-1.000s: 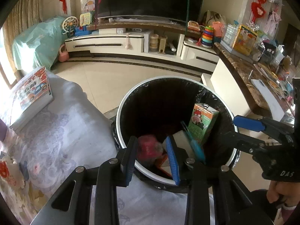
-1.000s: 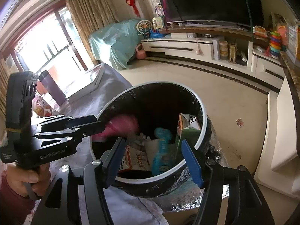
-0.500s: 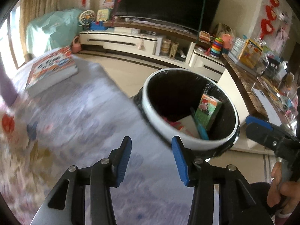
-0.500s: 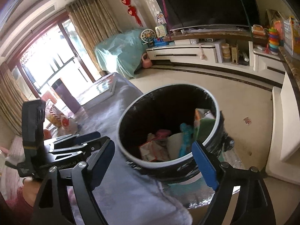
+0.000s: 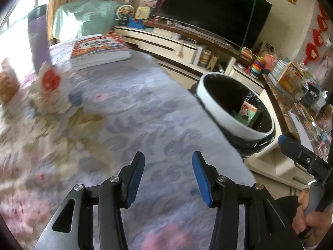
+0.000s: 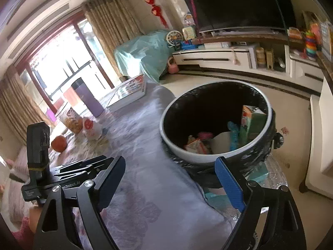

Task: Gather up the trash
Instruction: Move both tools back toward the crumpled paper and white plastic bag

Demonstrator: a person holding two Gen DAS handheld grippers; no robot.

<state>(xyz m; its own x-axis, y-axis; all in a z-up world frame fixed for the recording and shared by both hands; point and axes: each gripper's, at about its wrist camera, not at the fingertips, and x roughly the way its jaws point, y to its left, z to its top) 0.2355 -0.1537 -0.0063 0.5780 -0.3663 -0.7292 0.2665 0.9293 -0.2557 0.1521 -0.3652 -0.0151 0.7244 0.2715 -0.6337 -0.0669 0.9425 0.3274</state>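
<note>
- Several pieces already lie in the round white-rimmed bin with black liner (image 6: 216, 125), just ahead of my right tongs (image 6: 174, 177): a green carton (image 6: 252, 123), a blue plastic piece (image 6: 233, 137), crumpled wrappers (image 6: 195, 144).
- Both tongs spread wide, nothing between the jaws; left tongs (image 5: 167, 176) hover over the grey patterned cloth (image 5: 145, 112).
- Left to collect, I judge: the white crumpled snack bag with red disc (image 5: 52, 87), ahead-left of the left tongs.
- Orange ball (image 6: 59, 143) and purple tumbler (image 6: 87, 98) probably stay.

White-rimmed bin (image 6: 208, 155), black liner (image 6: 210, 104), purple cup (image 6: 88, 98)
</note>
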